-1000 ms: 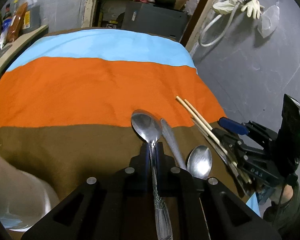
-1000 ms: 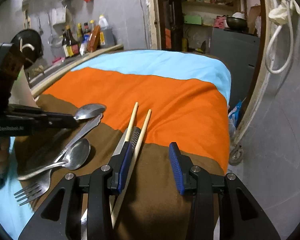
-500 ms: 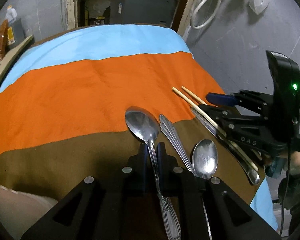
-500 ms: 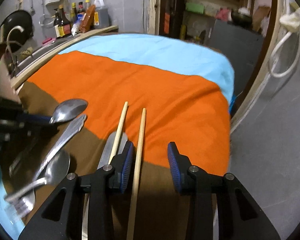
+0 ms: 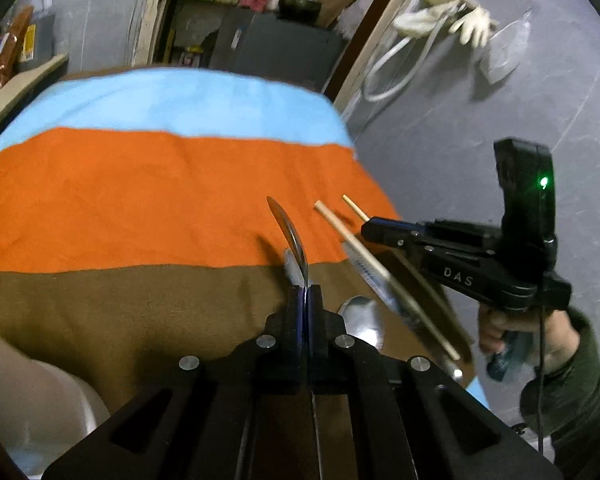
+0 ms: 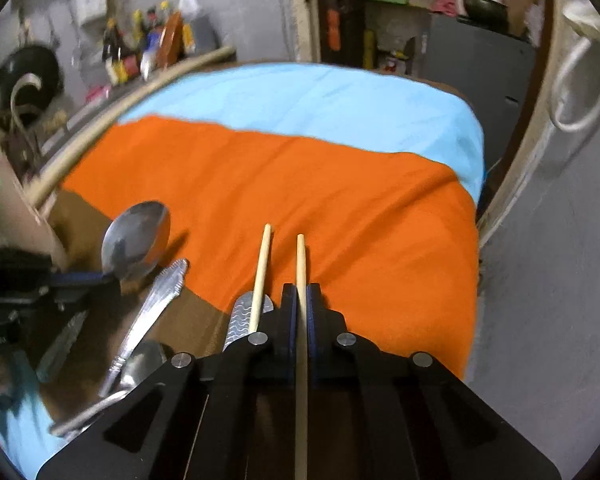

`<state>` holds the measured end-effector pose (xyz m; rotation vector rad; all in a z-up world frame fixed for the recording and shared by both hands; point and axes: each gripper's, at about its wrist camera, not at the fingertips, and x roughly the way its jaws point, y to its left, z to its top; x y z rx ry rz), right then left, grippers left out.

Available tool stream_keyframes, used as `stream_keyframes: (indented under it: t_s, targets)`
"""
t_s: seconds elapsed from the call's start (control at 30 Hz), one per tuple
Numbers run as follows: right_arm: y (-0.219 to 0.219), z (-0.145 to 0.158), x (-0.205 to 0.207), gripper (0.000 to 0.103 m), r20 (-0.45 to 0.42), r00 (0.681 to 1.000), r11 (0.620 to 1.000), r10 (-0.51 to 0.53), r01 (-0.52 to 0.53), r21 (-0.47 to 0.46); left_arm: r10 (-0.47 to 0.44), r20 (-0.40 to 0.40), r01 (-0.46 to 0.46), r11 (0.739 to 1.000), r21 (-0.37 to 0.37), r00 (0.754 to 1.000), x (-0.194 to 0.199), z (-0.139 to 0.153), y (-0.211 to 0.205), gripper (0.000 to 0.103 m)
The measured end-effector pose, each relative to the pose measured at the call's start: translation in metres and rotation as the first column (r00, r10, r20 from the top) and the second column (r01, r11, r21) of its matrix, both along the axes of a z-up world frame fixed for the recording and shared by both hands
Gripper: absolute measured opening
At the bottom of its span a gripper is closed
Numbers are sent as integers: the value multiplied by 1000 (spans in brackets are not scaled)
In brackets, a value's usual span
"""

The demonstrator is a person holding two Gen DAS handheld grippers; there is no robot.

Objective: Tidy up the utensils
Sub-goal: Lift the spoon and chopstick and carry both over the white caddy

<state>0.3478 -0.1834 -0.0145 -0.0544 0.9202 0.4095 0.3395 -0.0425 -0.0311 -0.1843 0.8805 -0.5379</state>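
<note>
Over the near brown band of the striped cloth (image 6: 340,184), your left gripper (image 5: 305,300) pinches a spoon (image 5: 290,240) by its neck, bowl pointing far. Your right gripper (image 6: 300,300) has just closed its fingers on one chopstick (image 6: 301,264), its long axis running straight away from you. The second chopstick (image 6: 262,272) lies parallel, just left of those fingers, so your right hand is nearer.

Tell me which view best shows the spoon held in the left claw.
The right wrist view: the spoon shows its whole bowl side-on, pinched by the left claw. The left wrist view shows that spoon only edge-on, a thin sliver rising from its own claw.
</note>
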Motion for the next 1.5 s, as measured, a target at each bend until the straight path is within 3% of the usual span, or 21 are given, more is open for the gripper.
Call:
stream_keyframes:
  t_s: [0.13, 0.33, 0.47, 0.7, 0.93, 1.13, 1.3, 1.5]
  targets:
    - [-8, 23, -27, 3, 133, 990, 996, -45, 35, 79, 4, 112, 2, 998, -57, 994, -23, 22, 8, 0]
    - [-6, 59, -67, 3, 319, 943, 965, -98, 12, 261, 70, 275, -27, 988, -155, 959, -54, 53, 26, 0]
    - [11, 82, -86, 3, 443, 891, 942, -100, -58, 329, 109, 394, -45, 985, -168, 913, -74, 77, 35, 0]
    - [49, 123, -103, 3, 603, 793, 905, -92, -186, 382, 164, 504, -91, 982, -166, 848, -100, 113, 62, 0]
    - [99, 152, -104, 3, 670, 739, 851, -70, -306, 427, 274, 580, -183, 960, -212, 767, -120, 140, 122, 0]
    - [144, 162, -98, 3, 704, 703, 767, -103, -395, 506, 427, 590, -303, 904, -302, 686, -120, 147, 191, 0]
    - [172, 157, -92, 3, 719, 670, 727, -183, -400, 558, 530, 602, -367, 848, -382, 597, -117, 137, 235, 0]
    - [186, 141, -87, 3, 716, 643, 733, -274, -342, 588, 577, 627, -421, 815, -398, 523, -115, 123, 256, 0]
